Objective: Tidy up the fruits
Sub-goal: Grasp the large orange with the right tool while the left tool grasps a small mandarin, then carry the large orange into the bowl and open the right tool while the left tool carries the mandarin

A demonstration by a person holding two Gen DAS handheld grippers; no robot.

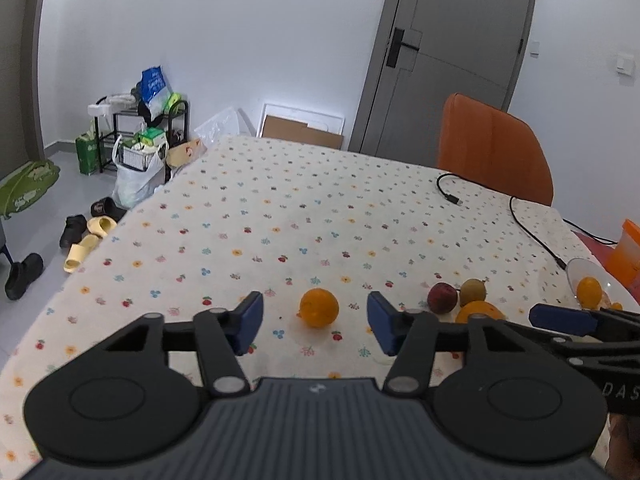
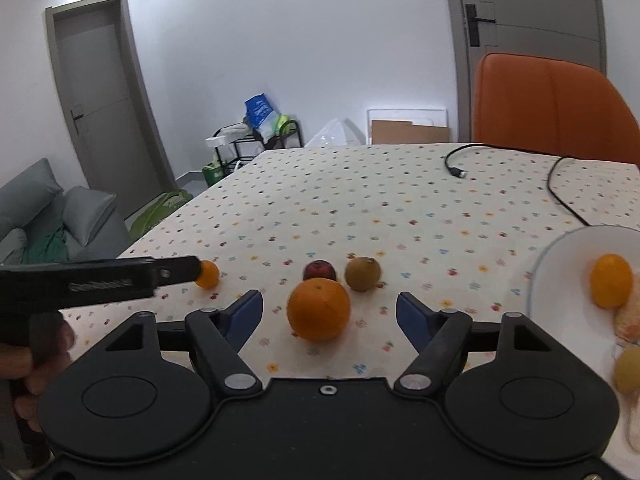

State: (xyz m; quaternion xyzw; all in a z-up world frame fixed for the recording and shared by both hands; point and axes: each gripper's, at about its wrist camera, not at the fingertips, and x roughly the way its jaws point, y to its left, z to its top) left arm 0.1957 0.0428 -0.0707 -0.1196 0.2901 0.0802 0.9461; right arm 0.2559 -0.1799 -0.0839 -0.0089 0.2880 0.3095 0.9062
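In the left wrist view a small orange (image 1: 319,307) lies on the flowered tablecloth between the fingers of my open left gripper (image 1: 316,322). To its right lie a red apple (image 1: 441,297), a brownish-green fruit (image 1: 472,291) and a big orange (image 1: 478,312). In the right wrist view my open right gripper (image 2: 330,314) frames the big orange (image 2: 319,309), with the apple (image 2: 319,270) and brownish-green fruit (image 2: 363,273) just behind it. A white plate (image 2: 560,256) at right holds an orange fruit (image 2: 611,279) and other fruit. The small orange (image 2: 207,274) shows beside the left gripper at left.
A black USB cable (image 1: 520,216) lies across the table's far right. An orange chair (image 1: 494,148) stands behind the table. An orange container (image 1: 626,252) sits at the right edge. Shoes and bags (image 1: 132,176) lie on the floor at left.
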